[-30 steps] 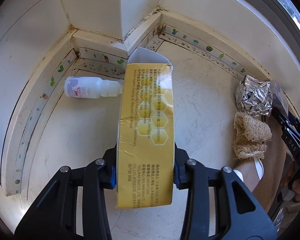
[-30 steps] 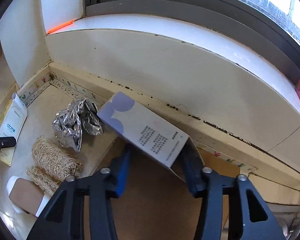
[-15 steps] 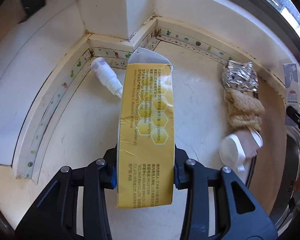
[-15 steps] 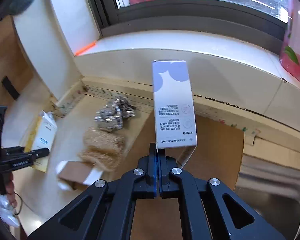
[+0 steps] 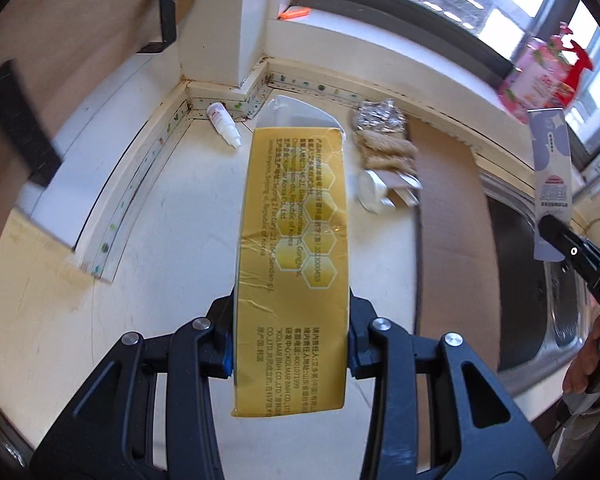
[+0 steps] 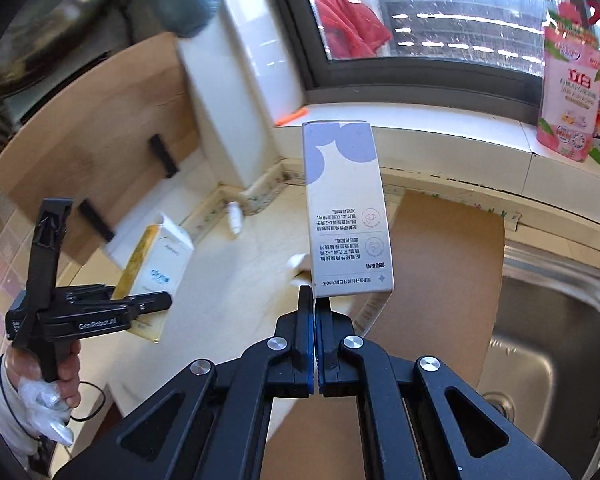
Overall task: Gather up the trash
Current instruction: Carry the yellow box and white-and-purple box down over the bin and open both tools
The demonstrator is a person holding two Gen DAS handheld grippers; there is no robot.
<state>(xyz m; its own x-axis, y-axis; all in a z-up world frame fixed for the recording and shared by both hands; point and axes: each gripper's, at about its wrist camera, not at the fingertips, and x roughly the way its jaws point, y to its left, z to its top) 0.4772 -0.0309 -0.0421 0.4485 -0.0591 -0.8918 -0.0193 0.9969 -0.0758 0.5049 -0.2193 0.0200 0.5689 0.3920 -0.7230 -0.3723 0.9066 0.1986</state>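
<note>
My left gripper is shut on a yellow carton with honeycomb print, held above the cream counter. It also shows in the right wrist view. My right gripper is shut on the bottom edge of a white and lilac box, held upright above the counter; the box shows at the right of the left wrist view. On the counter lie a small white bottle, crumpled foil, a loofah scrubber and a white-capped brown tube.
A brown cardboard sheet covers the counter beside a steel sink. A pink refill pouch stands on the window sill. A wooden board with black brackets leans at the left wall.
Both grippers have risen and pulled back from the counter with their boxes; the counter items now look smaller and farther. The window and sink have come into view.
</note>
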